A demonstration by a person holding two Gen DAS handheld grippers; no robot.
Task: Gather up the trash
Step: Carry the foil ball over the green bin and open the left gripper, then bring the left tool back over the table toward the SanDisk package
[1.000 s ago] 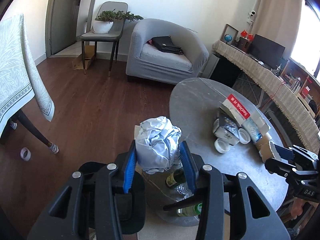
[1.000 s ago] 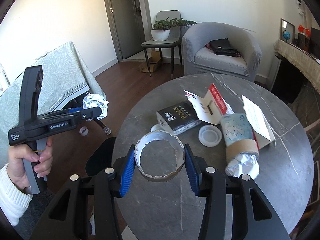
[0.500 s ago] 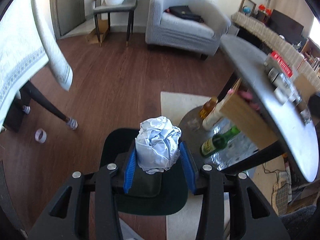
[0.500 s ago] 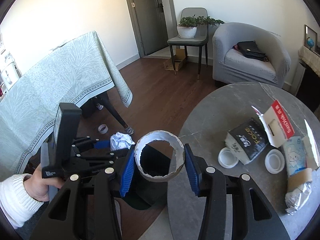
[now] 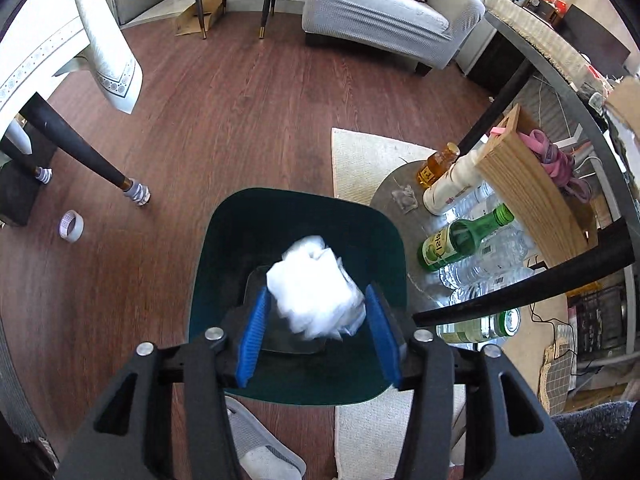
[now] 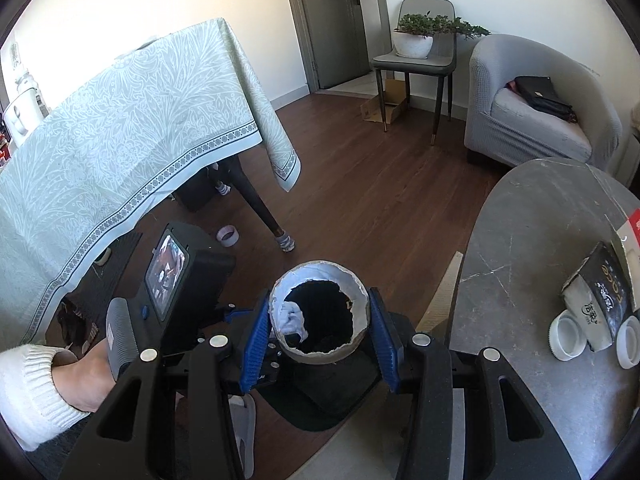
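Above the bin [image 5: 224,240], left tongs [image 5: 316,330] just opening (paper wad [image 5: 316,286] seemingly loose).

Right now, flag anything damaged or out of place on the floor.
A tape roll lies loose on the floor beside the table leg. A flattened cardboard box sits under the chair. Bottles lie tipped under the round table.

Blurred crumpled paper ball [image 5: 316,286] between just-opening jaws of left gripper [image 5: 316,330], above dark green bin [image 5: 298,224].
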